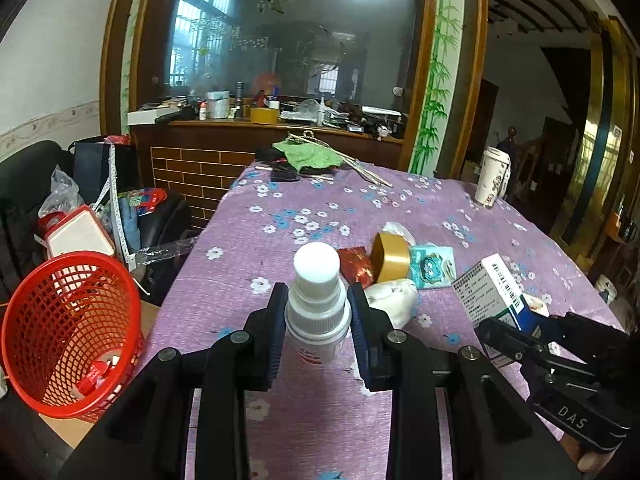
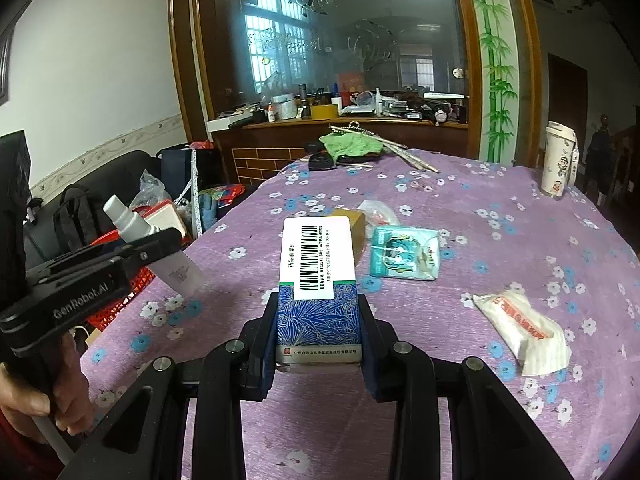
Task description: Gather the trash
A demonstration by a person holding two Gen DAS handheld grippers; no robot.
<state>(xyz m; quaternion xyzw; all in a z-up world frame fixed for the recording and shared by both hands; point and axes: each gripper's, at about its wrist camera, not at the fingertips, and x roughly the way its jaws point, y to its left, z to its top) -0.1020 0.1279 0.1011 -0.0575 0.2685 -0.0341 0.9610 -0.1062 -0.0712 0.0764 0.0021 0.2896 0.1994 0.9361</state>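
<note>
A: Surface: a table under a purple flowered cloth [image 1: 320,208]; a red mesh basket [image 1: 68,332] stands off its left edge.

B: And the grippers?

A: The left gripper [image 1: 318,320] is clamped on a white spray bottle [image 1: 318,300], upright above the cloth. The right gripper [image 2: 319,336] grasps a blue-and-white medicine box [image 2: 318,280]. A tape roll [image 1: 390,258] and packets lie beyond.

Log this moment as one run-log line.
left hand-held gripper: shut on spray bottle | right hand-held gripper: shut on medicine box | red basket: beside table
</note>
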